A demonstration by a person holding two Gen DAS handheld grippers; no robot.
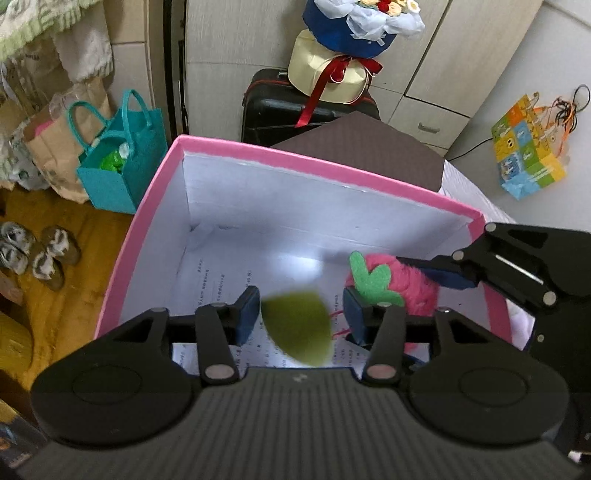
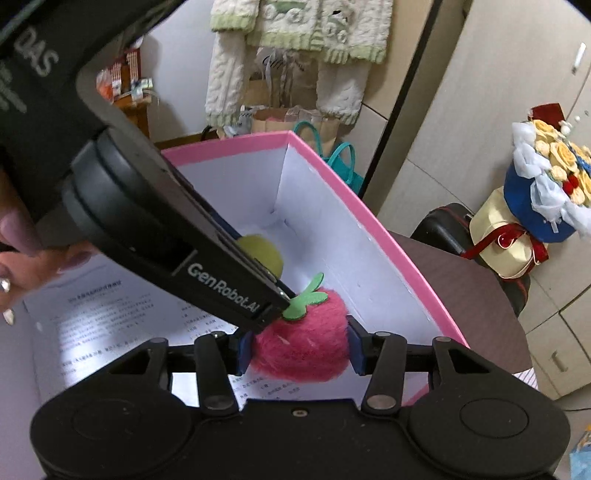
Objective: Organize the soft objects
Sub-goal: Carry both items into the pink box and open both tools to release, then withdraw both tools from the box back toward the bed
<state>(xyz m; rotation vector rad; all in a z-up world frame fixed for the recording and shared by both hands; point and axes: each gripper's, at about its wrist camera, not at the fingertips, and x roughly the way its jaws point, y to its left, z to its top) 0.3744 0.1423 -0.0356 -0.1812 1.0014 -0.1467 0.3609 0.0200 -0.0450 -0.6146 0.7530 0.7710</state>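
A pink box (image 1: 314, 166) with white inner walls and a printed sheet on its floor lies under both grippers. In the left wrist view a green soft ball (image 1: 299, 328), blurred, sits between the fingers of my left gripper (image 1: 301, 314); the pads stand clear of it on both sides. A pink plush strawberry (image 2: 303, 347) with a green felt leaf is pinched between the pads of my right gripper (image 2: 299, 347), low inside the pink box (image 2: 332, 166). My left gripper (image 2: 280, 295) crosses just above the strawberry's leaf, and the green ball (image 2: 262, 254) shows behind it.
A brown table (image 1: 369, 147) carries the box. Behind stand a black suitcase (image 1: 266, 107), a wrapped bouquet (image 1: 354, 29) and a teal bag (image 1: 122, 173). Slippers (image 1: 37, 254) lie on the yellow floor mat. A person's hand (image 2: 14, 258) holds the left gripper.
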